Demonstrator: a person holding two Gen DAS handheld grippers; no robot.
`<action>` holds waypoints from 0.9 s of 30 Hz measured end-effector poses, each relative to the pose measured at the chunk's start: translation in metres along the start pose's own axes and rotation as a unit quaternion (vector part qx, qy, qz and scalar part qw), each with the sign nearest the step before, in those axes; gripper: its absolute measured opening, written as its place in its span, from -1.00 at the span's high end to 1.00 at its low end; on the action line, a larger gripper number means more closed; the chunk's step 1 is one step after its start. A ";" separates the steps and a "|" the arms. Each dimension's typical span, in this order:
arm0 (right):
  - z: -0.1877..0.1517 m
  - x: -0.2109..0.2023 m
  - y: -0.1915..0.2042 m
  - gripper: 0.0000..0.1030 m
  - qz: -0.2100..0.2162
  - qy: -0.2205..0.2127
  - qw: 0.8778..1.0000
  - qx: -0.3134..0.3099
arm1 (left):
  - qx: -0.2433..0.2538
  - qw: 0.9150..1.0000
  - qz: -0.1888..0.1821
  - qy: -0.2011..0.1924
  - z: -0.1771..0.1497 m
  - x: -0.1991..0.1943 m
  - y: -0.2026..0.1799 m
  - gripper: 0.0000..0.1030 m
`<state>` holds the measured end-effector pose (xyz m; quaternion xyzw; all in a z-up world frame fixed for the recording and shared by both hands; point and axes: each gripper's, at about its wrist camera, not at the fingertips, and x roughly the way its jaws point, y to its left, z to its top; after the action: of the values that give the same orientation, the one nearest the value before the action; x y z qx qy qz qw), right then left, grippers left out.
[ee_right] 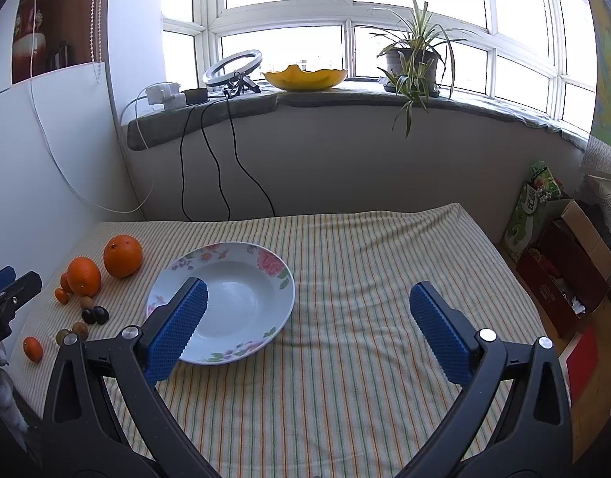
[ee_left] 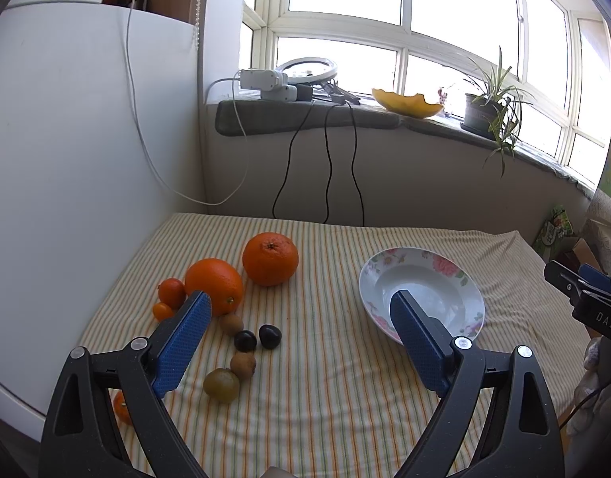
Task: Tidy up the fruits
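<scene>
Nothing done yet: no fruit is placed in the plate (ee_right: 241, 306); the whole task is judged to remain.
Plate: a floral soup plate is seen on the striped cloth (ee_right: 365, 279) of the bench, and it holds nothing.
Fruits: all are gathered on the cloth to the left of the plate, apart from it.
Large fruits: two oranges (ee_left: 270, 259) (ee_left: 213, 285) lie side by side at the far end of the group.
Small fruits: two small orange ones (ee_left: 172, 291) are seen beside the nearer orange, then two dark ones (ee_left: 245, 340), brown ones (ee_left: 243, 365), a greenish one (ee_left: 221, 385), and one more small orange fruit (ee_right: 32, 348) near the bench edge.
Left gripper (ee_left: 301, 342): it is spread wide, nothing is held, and it hangs above the fruit group.
Right gripper (ee_right: 309, 330): it is also spread wide and holds nothing, above the cloth beside the plate.
Yellow bowl (ee_right: 305, 77): it is seen on the windowsill; its content cannot be told.
</scene>
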<state>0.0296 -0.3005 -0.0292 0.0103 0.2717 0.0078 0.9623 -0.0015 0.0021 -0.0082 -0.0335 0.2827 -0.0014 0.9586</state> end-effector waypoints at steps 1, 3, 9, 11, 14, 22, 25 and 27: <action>0.000 0.000 0.000 -1.00 -0.001 0.000 1.000 0.000 | 0.000 1.000 0.000 0.001 0.000 0.000 0.000 -0.78; 0.000 0.000 0.000 -1.00 0.001 0.001 1.000 0.000 | 0.000 1.000 -0.002 0.002 -0.001 0.001 0.000 -0.78; 0.000 0.001 0.000 -1.00 0.002 0.004 1.000 -0.002 | -0.002 1.000 -0.004 0.003 0.000 0.002 0.001 -0.78; 0.000 0.002 0.001 -1.00 0.001 0.003 1.000 -0.002 | -0.001 1.000 -0.005 0.003 0.000 0.001 0.001 -0.78; -0.001 0.002 0.002 -1.00 0.002 0.004 1.000 -0.001 | -0.001 1.000 -0.007 0.003 0.000 0.001 0.002 -0.78; -0.002 0.003 0.004 -1.00 0.004 0.006 1.000 -0.005 | -0.002 1.000 -0.007 0.005 0.000 0.001 0.002 -0.78; -0.002 0.003 0.004 -1.00 0.004 0.007 1.000 -0.005 | -0.003 1.000 -0.007 0.004 0.002 0.001 0.003 -0.78; -0.002 0.003 0.004 -1.00 0.004 0.007 1.000 -0.004 | -0.003 1.000 -0.008 0.004 0.001 0.001 0.003 -0.78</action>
<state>0.0311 -0.2961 -0.0324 0.0071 0.2780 0.0132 0.9605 0.0000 0.0053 -0.0079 -0.0384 0.2860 -0.0081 0.9574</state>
